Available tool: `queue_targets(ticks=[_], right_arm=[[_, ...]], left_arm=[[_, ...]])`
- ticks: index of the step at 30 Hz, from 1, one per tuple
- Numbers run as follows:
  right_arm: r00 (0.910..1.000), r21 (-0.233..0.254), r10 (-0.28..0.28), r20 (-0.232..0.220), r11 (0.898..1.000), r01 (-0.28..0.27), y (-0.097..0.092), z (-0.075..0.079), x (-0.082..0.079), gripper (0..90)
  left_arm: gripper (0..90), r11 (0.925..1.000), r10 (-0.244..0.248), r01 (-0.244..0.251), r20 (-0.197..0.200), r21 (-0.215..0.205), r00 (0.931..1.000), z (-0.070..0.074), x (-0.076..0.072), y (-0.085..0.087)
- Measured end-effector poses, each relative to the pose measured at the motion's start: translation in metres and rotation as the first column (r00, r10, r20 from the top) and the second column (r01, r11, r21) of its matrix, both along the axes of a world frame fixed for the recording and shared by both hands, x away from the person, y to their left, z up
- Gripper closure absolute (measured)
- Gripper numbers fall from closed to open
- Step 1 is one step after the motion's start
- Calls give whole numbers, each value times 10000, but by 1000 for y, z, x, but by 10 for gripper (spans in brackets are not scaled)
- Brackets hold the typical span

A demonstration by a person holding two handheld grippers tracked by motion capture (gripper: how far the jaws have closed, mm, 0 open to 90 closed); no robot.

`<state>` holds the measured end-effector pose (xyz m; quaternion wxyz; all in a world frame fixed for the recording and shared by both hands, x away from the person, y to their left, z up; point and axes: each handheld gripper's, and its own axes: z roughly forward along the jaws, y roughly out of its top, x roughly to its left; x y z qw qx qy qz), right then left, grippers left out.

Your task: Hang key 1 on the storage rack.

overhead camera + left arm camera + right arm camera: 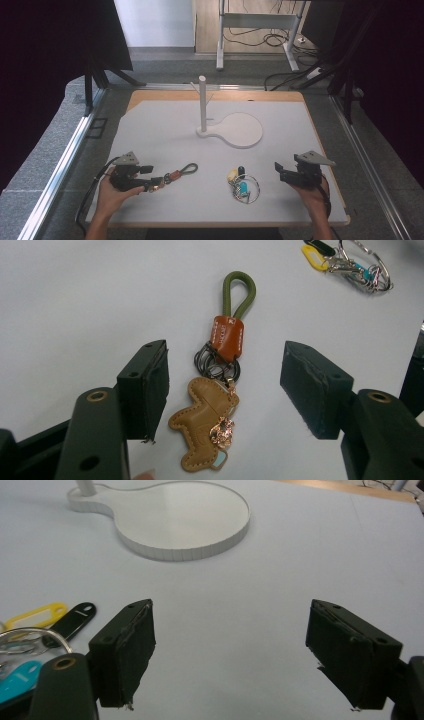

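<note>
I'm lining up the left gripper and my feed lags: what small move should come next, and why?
Probably ease the left gripper down and close it on the leather keychain. Its fingers stand open on either side of the keychain, which lies flat on the white mat, untouched. The green loop points away, free to go over a peg on the white stand later.

white stand (202,102) rises far centre on the white mat (165,120), its round base plate (244,130) spreading to the right. beyond the table, a white metal frame (257,21) stands on the floor with black cables (260,39) tangled beneath.
</note>
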<state>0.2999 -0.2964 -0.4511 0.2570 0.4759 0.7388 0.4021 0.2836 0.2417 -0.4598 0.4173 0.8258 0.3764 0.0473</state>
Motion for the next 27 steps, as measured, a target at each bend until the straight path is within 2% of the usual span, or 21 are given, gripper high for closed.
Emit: queue_targets(ticks=[1, 2, 4, 12, 14, 17, 22, 25, 27], right_arm=[[10000, 0, 0, 0, 10000, 0, 0, 0, 0, 204], [9999, 324, 144, 23, 9994, -145, -5, 1, -1, 206], [9999, 400, 170, 13, 9991, -170, -7, 1, -1, 208], [9995, 462, 277, -130, 9986, -271, -9, 0, -5, 229], [9996, 423, 287, -53, 9987, -284, -9, 0, -6, 240], [9995, 318, 309, -110, 9990, -305, -9, -3, -6, 246], [9995, 423, 161, -280, 9990, -149, -14, -7, -5, 252], [9995, 549, 146, -286, 9984, -130, -18, -6, -6, 258], [9994, 617, 153, -319, 9980, -133, -19, -6, -6, 261]], left_arm=[[369, 10000, -18, 18, 13, 35, 10000, 0, 0, 0], [369, 10000, -11, 11, 30, 80, 10000, 0, 0, 0], [370, 9999, 40, -41, 72, 139, 10000, 0, 0, 1], [370, 9989, 263, -271, 206, 391, 9994, 2, -3, 3], [370, 9990, 301, -308, 230, 335, 9993, 4, -5, 4], [375, 9993, 238, -244, 207, 289, 9995, 5, -7, 4], [373, 9995, 193, -197, 162, 249, 9997, 10, -8, -1], [373, 9994, 90, -96, 176, 332, 9998, 15, -6, -6], [372, 9985, -67, 62, 100, 548, 9999, 19, -3, -11]])
